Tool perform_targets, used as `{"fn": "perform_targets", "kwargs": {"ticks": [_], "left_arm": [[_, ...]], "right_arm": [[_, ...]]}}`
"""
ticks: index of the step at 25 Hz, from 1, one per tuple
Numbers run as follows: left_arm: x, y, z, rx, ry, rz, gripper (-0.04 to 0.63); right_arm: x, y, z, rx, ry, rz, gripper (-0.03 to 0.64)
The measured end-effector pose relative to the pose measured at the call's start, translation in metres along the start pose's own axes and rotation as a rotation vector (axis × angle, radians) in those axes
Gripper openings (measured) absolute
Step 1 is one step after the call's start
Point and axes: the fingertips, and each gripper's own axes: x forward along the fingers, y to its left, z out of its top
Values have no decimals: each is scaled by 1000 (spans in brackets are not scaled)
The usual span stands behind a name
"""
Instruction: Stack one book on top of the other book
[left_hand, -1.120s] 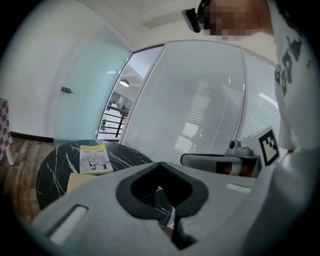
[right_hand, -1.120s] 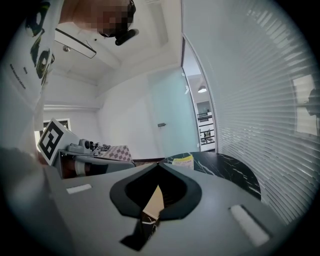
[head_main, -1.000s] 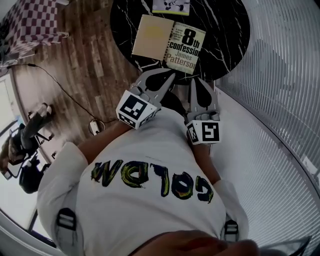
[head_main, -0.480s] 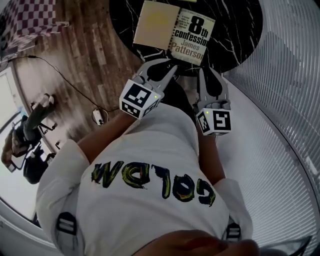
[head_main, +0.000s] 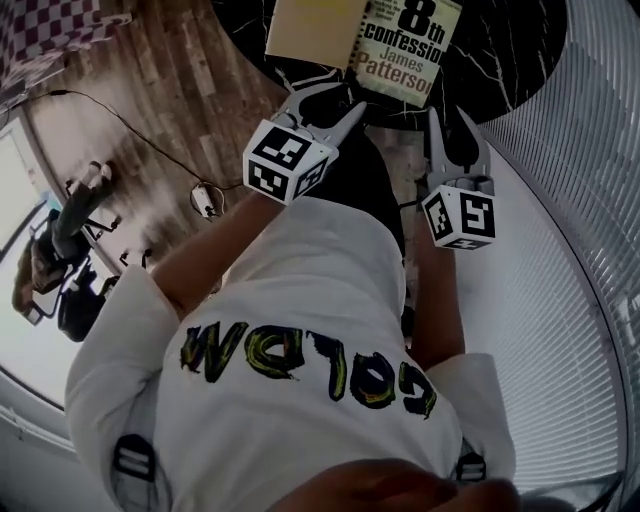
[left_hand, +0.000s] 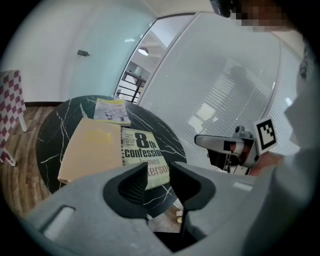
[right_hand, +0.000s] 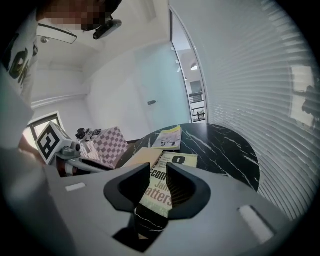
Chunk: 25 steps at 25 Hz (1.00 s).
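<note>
Two books lie side by side on the round black marble table (head_main: 500, 70): a plain tan book (head_main: 305, 25) and a cream paperback titled "8th confession" (head_main: 405, 45). My left gripper (head_main: 342, 103) hangs just short of the table's near edge, below the tan book. The right gripper (head_main: 456, 122) hangs beside it, below the paperback. Both have just been opening; their jaws stand apart with nothing between them. Along the left gripper (left_hand: 159, 168) the paperback (left_hand: 141, 150) and the tan book (left_hand: 92, 147) lie ahead. The right gripper (right_hand: 158, 171) points at the paperback (right_hand: 180, 160).
A small yellow booklet (left_hand: 112, 110) lies at the table's far side. A checkered box (right_hand: 107, 142) stands left of the table on the wooden floor (head_main: 170, 110), where a cable runs. A ribbed white wall (head_main: 560, 300) curves along the right.
Both grippers have sunk toward the table's near edge and their jaws have gone from shut to apart. The books now sit higher in the head view.
</note>
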Motion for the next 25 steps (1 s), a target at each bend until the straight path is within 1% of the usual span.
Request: {"fn": "perform_targets", "kwargs": {"ticks": [4,8,10,13,17,20,23,25], "left_arm": [[16,14,-22,-22,63,16,155],[31,29,-44,-86,114,21,177],[39,34,-54,-100,133,25,183],[49,41,-64,-112,154,35,193],[59,48,-71,-153,164,44,223],[65,54,-78,-163,178,55,249],[71,56,-86,-177,197,51,261],[74,57,-87,-187,199,45,261]], "right_arm": [[13,-13,-23,28,36,-8,126],[26,-21,-48,56,71,-4,147],[32,-24,-58,68,87,-2,154],[40,-30,-73,94,111,-4,175],[49,-38,-93,126,142,-11,198],[56,-44,-105,148,160,-22,235],[60,-48,-118,168,182,-34,270],[63,-50,-123,175,190,-34,278]]}}
